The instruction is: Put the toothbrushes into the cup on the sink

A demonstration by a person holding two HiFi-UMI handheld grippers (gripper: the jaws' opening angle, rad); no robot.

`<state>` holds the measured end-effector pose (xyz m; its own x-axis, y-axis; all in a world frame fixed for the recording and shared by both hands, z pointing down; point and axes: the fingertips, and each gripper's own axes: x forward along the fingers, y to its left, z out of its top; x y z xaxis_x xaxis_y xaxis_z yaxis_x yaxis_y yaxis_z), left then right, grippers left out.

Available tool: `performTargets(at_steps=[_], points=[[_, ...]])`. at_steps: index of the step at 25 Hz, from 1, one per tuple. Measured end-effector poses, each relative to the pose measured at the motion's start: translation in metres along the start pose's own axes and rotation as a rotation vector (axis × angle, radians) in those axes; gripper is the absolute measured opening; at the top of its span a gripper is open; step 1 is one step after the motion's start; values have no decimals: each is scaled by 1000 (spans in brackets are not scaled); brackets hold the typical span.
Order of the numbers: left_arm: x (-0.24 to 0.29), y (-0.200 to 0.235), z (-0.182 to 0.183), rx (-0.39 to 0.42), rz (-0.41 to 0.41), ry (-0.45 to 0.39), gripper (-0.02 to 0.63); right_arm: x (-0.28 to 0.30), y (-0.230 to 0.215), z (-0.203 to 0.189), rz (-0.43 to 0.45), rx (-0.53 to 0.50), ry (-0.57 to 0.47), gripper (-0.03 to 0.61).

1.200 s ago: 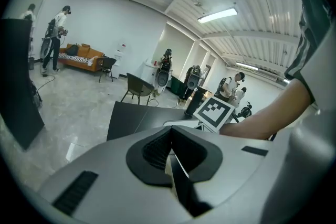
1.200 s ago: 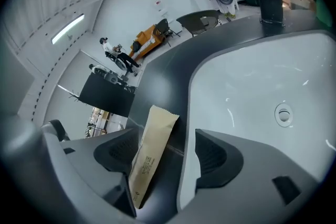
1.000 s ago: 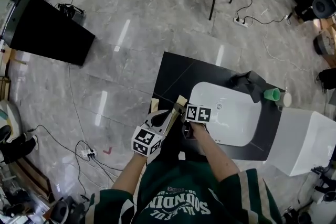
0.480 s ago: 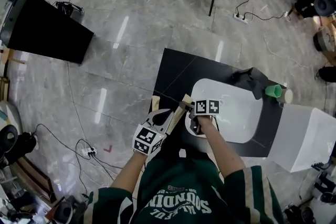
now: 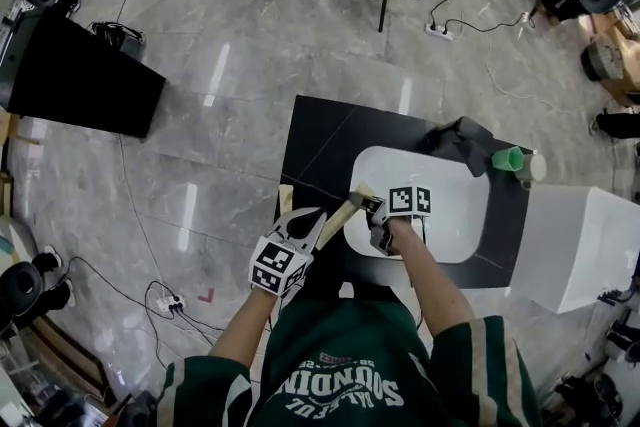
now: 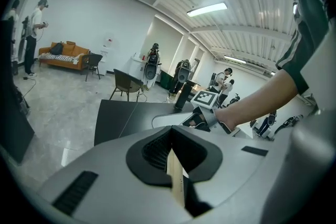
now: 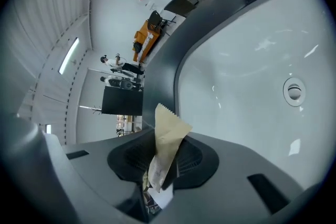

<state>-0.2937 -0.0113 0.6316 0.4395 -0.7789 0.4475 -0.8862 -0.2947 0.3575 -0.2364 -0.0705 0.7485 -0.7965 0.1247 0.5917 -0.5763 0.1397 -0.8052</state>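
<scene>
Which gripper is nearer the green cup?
Right. Right gripper, jaws just closed on a tan packet, is over the sink's left rim, green cup far right; left gripper is farther left, at counter's edge.

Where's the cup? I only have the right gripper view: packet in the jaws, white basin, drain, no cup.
Observer: Head view shows a green cup on the black counter, at the far right corner, just right of the black faucet.
Operator: Which way from me?
Observer: The right gripper is over the basin's near left rim, diagonally across from the cup. Its jaws have just been closing, with the tan packet clamped between them.
Operator: Left gripper?
Observer: The left gripper is shut on a thin tan strip, held left of the basin.
</scene>
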Motion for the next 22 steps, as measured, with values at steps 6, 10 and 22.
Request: performTargets(at_steps=[6, 10, 22], points=[[15, -21, 14, 31, -38, -14, 11, -30, 2, 7, 23, -33, -54, 104], [25, -34, 20, 50, -52, -17, 11, -45, 9, 9, 33, -107, -82, 101], [60, -88, 37, 75, -8, -21, 11, -110, -5, 9, 110, -170, -112, 97]])
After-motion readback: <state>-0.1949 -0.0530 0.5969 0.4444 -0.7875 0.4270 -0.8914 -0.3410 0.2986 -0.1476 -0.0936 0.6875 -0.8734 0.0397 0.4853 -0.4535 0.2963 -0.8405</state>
